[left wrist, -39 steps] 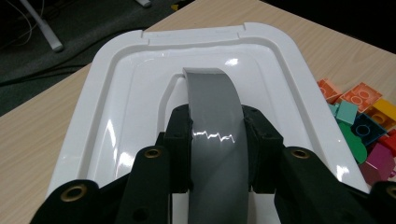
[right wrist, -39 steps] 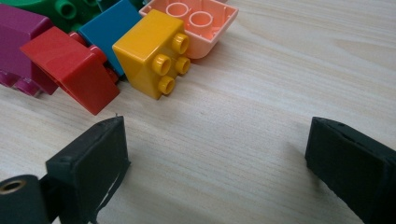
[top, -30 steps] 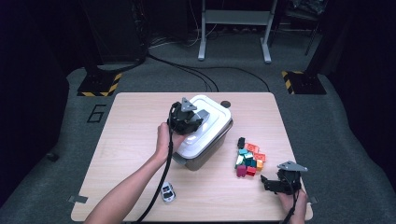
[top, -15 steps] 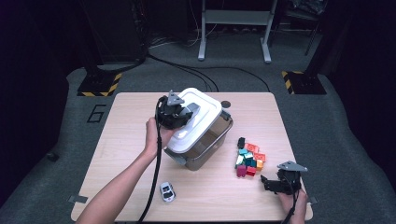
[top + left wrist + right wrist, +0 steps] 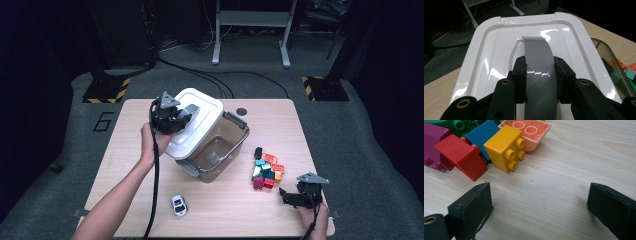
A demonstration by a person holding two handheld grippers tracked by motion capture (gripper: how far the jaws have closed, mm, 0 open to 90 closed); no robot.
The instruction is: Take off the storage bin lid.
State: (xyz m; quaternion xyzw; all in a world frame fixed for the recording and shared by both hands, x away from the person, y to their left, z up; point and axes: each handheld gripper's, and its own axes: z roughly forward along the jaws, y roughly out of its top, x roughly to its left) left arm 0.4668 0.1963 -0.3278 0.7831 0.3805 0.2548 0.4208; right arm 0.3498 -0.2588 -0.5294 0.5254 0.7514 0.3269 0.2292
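Since the earlier frames, the left gripper (image 5: 172,116) had carried the white lid (image 5: 196,122) up and to the left, so that the lid no longer sat flat on the clear bin (image 5: 220,150) and the bin's interior stood exposed on its near right side. At this moment the lid was tilted, its far left portion raised and its near edge close to or resting on the bin's rim; contact at that edge could not be confirmed. In the left gripper view the jaws were closed narrowly on the grey handle (image 5: 539,65), one jaw on each side, with the handle's long axis running straight away from the gripper along the lid's length. The bin stood near the middle of the wooden table (image 5: 125,165), with a grey latch visible at its far right corner. The pile of coloured blocks (image 5: 267,169) lay just to the right of the bin, and the right gripper (image 5: 295,196) rested low near the table's near right edge, close beside that pile. In the right gripper view its jaws stood wide apart and empty over bare wood, with the yellow block (image 5: 505,147) and the red block (image 5: 461,156) lying ahead and to the left of the fingers. The right gripper was judged the nearer one for the blocks. A small toy car (image 5: 178,205) sat near the front edge, well apart from both grippers.
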